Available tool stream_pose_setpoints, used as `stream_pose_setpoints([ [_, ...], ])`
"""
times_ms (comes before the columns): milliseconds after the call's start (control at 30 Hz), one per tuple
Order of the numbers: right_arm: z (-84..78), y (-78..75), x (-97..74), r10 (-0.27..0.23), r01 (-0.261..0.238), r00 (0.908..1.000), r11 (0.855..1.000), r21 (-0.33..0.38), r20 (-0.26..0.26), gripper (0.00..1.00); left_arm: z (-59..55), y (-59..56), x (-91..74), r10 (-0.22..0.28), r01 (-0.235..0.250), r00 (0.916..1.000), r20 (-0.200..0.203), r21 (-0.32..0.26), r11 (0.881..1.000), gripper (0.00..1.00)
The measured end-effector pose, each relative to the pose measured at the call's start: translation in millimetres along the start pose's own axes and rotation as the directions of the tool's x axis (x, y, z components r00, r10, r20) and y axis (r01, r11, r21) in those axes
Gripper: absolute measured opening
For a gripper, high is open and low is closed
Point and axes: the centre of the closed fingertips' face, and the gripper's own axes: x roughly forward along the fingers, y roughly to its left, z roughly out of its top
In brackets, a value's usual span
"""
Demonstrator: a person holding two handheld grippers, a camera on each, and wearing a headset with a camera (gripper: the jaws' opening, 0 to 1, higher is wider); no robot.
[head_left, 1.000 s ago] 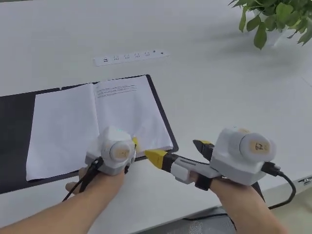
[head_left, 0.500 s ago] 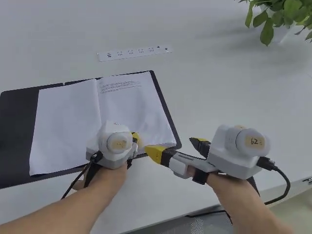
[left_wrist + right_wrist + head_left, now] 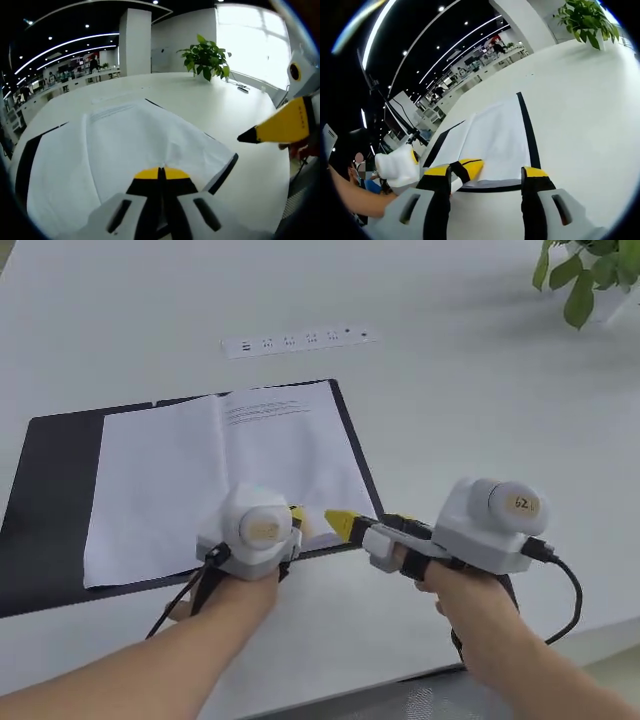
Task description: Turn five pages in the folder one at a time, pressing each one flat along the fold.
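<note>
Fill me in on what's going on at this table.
A person holds a gripper in each hand over an open black folder on a white table. The left gripper, jaws shut, sits at the near edge of the right-hand page; the right gripper, jaws open, points at that page's near corner. No page is lifted.

**Hidden, cropped, or too small to tell**

In the head view the plant (image 3: pixel 585 275) is cropped by the top right corner, so just a few leaves remain. The printed lines (image 3: pixel 262 410) heading the right page are too small to read. The body of the left gripper (image 3: pixel 296 516) covers most of its own jaws and part of the near edge of the folder (image 3: pixel 55 470), whose lower left corner runs off the picture. A cable (image 3: pixel 573 590) slips behind a wrist. In the left gripper view the right gripper (image 3: pixel 272 127) is cropped by the right edge, leaving one jaw, and the far hall is a blur
</note>
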Motion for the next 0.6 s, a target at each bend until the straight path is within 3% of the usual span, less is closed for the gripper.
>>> stream_pose_setpoints([
  [400,-10.0,-5.5,9.0,0.012,-0.010,0.9997,0.998,0.064,-0.024,0.50,-0.4,-0.2,0.1,0.001,-0.001,1.0000,0.003,0.005,1.000,0.00],
  [600,-11.9,-16.1,15.2,-0.002,0.006,0.9997,0.989,0.150,-0.024,0.45,-0.2,-0.2,0.4,0.000,0.000,1.0000,0.001,0.004,1.000,0.00],
])
